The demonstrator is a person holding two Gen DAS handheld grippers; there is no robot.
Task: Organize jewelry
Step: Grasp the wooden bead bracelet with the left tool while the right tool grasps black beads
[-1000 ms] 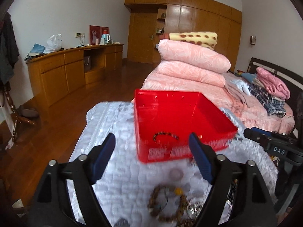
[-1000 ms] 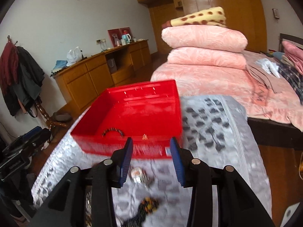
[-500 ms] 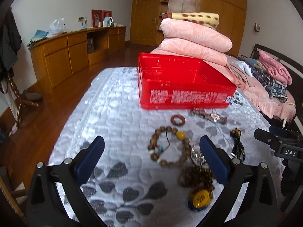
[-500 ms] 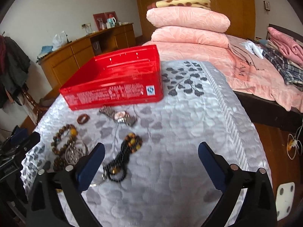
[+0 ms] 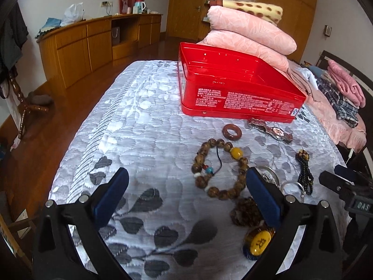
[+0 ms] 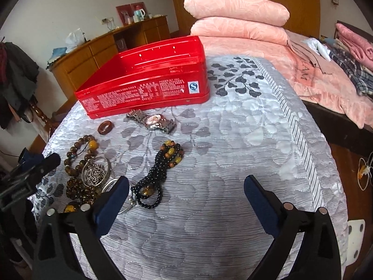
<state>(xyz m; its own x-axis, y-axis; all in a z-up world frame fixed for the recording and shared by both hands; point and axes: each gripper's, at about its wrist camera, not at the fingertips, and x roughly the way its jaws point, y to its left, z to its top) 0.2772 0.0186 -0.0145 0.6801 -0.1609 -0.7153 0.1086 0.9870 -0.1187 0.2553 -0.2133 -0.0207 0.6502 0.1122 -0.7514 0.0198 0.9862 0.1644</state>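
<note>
A red tin box [image 5: 240,93] [image 6: 144,88] stands open at the far side of the cloth-covered table. In front of it lie a brown ring [image 5: 232,131] [image 6: 105,127], a metal wristwatch [image 5: 271,131] [image 6: 152,120], a wooden bead bracelet [image 5: 236,152] [image 6: 92,144], a black bead string [image 5: 304,170] [image 6: 160,165], a silver bangle with chain [image 6: 95,171] and a yellow pendant [image 5: 257,242]. My left gripper [image 5: 186,177] hangs open over the near side of the bracelet. To the right of the black beads my right gripper [image 6: 186,182] stands open over bare cloth. Neither holds anything.
A silver quilted cloth [image 6: 244,140] with a leaf pattern covers the table, which drops off at left and right. Behind it is a bed with folded pink quilts [image 5: 247,30]. A wooden cabinet [image 5: 81,44] lines the left wall across wood floor.
Both grippers have opened wide and come down and back from over the red box. The loose jewelry in front of the box now fills both views.
</note>
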